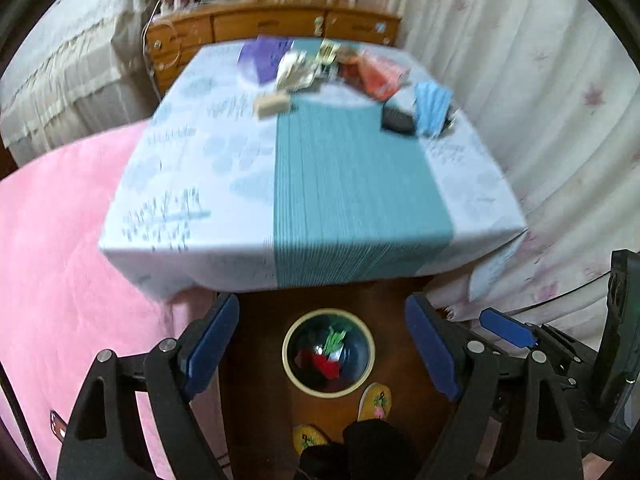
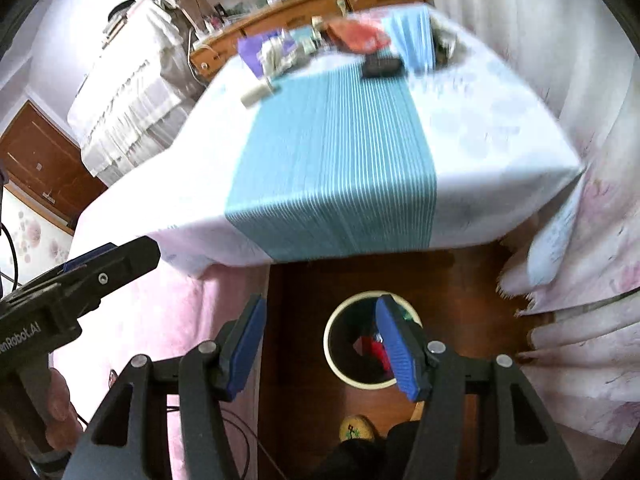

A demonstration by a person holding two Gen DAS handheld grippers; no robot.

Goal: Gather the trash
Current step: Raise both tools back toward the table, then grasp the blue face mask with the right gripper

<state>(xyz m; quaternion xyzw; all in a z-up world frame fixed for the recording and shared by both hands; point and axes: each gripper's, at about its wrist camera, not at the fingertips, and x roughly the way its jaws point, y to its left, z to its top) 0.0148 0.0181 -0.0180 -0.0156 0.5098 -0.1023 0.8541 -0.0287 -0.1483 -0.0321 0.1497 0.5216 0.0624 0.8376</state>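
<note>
Between pickups, by the look of it: both tools above the floor in front of the table (image 1: 192,184), neither carrying anything. Left gripper (image 1: 322,344) with fingers spread wide and empty, the trash bin (image 1: 329,388) straight below at 6 o'clock in its view, already holding red and green scraps. Right gripper (image 2: 318,344) likewise spread and empty, its right pad (image 2: 396,352) crossing the bin rim (image 2: 334,354) in that view, though above it rather than touching, as far as can be judged. Remaining trash clustered at the far end of the table, toward 12 o'clock: a beige block (image 1: 272,105) nearest, a crumpled pale wrapper (image 1: 294,70) behind it, a purple sheet (image 1: 262,58) at 11 o'clock, a red-orange packet (image 1: 378,74) at 1 o'clock, a blue face mask (image 1: 432,108) and a dark flat object (image 1: 396,120) beside it at 2 o'clock. Both views motion-blurred, so finer detail not readable. Next move likely a long reach forward over the striped runner (image 1: 352,184) to the heap, fingers kept spread until astride one piece; the beige block probably easiest, standing apart from the rest. Thin sheets and the mask likely to need a low, flat pinch.
</note>
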